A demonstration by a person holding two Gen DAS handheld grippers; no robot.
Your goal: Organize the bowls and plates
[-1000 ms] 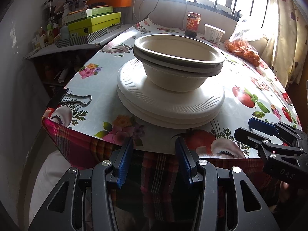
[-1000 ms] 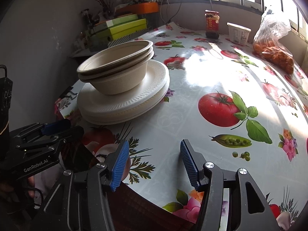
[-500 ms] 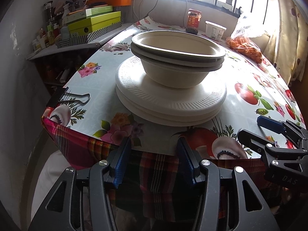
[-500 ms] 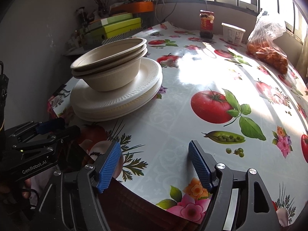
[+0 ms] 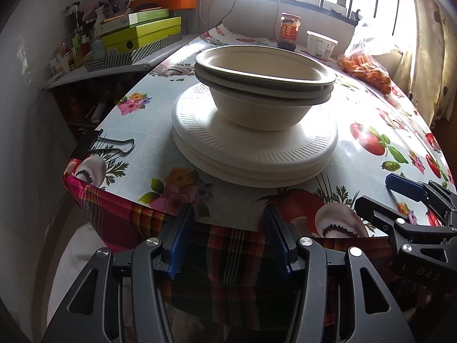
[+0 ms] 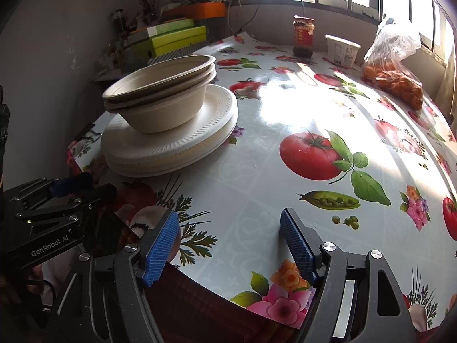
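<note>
showing the nested bowls (image 5: 264, 85) atop the stacked plates (image 5: 254, 148) near the surface (image 6: 285, 114) corner, both the left hand-held gripper (image 5: 228, 243) and right hand-held gripper (image 6: 230, 245) released and empty, best approaching the top rim level.

Left gripper (image 5: 228, 240) held low at the near side, jaws spread wide with nothing between the blue pads, pointing forward. Right gripper (image 6: 230, 243) just to its right, level with it, jaws also spread wide, holding nothing. The two stand apart.
</note>
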